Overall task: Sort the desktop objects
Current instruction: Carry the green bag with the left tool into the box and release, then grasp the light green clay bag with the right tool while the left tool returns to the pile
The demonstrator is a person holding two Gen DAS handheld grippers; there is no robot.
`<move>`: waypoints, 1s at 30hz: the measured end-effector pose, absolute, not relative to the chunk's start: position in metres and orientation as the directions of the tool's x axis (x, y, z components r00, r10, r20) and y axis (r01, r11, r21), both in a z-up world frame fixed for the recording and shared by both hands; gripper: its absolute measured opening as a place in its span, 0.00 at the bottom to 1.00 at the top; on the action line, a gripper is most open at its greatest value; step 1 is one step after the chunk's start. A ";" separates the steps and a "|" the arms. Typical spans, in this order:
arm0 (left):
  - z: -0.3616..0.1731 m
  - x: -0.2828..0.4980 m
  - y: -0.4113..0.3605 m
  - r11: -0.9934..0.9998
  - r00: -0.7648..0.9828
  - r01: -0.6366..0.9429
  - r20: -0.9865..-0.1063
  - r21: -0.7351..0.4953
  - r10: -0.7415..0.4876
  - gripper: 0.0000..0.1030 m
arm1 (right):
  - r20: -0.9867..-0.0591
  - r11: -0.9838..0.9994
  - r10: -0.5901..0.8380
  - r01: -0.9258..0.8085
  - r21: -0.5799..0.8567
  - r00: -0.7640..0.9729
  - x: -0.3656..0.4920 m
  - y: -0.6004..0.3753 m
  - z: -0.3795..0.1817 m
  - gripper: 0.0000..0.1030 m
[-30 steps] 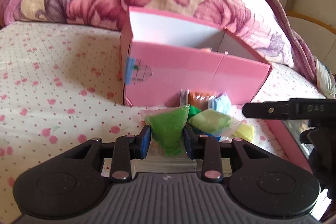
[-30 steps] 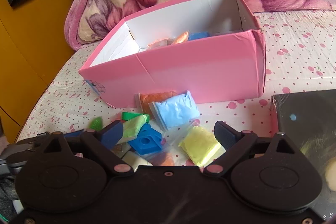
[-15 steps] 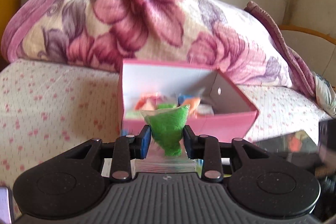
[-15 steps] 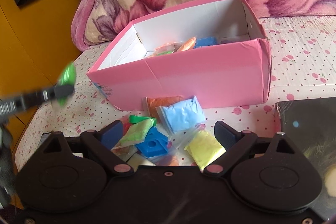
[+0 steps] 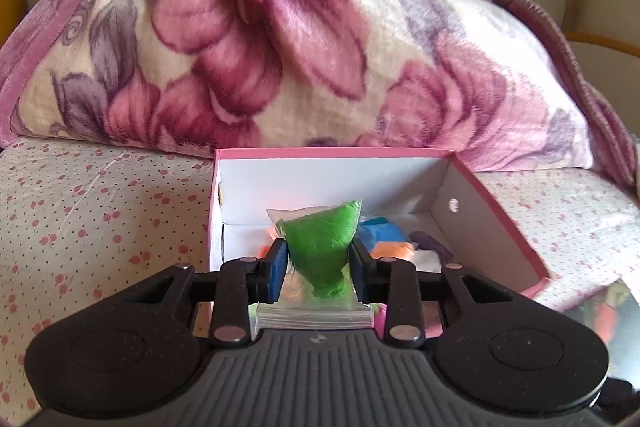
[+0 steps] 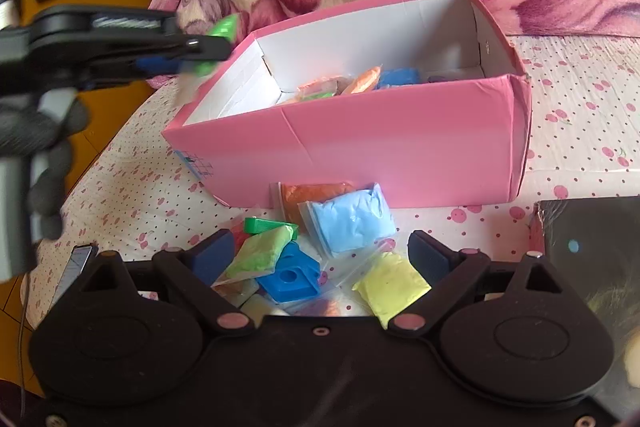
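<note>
The left hand-held gripper (image 5: 318, 271) is clamped on a clear zip bag of green clay (image 5: 322, 251), holding it up over the near end of the open pink box (image 6: 400, 143), which sits on a cherry-print bedsheet (image 5: 100, 219) in front of a floral blanket (image 5: 280, 39). The box already holds orange, blue and purple packets. The right hand-held gripper (image 6: 320, 259) hangs with its jaws spread wide and empty over the loose pile: a light blue clay bag (image 6: 352, 223), an orange clay bag (image 6: 308, 195), a yellow clay bag (image 6: 394, 285), a lime clay bag (image 6: 260, 253) and a blue plastic block (image 6: 292, 277). No writing is readable; a small blue grid sticker (image 6: 196, 163) marks the box corner.
</note>
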State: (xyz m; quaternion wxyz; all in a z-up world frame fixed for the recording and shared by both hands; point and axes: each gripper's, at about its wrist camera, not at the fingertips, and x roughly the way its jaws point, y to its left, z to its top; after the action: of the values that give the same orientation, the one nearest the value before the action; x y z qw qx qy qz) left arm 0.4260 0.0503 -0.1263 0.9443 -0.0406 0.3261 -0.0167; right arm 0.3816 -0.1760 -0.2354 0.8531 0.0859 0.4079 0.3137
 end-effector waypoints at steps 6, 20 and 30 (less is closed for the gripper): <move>-0.146 0.464 0.049 0.996 0.732 -0.020 -0.680 -0.085 -0.043 0.31 | -0.646 0.788 0.604 -0.468 0.400 0.467 0.388 -0.171 -0.239 0.92; -0.164 0.504 0.051 0.995 0.663 -0.093 -0.748 -0.031 0.038 0.44 | -0.652 0.777 0.615 -0.479 0.408 0.443 0.394 -0.170 -0.245 0.92; -0.132 0.443 0.049 0.996 0.745 -0.036 -0.667 -0.078 -0.026 0.48 | -0.617 0.730 0.668 -0.529 0.433 0.416 0.386 -0.174 -0.237 0.91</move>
State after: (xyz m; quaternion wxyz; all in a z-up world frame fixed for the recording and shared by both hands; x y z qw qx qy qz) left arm 0.4434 0.0488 -0.1319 0.9330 -0.0430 0.3573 0.0028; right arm 0.3865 -0.1739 -0.2374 0.8371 0.0859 0.4051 0.3574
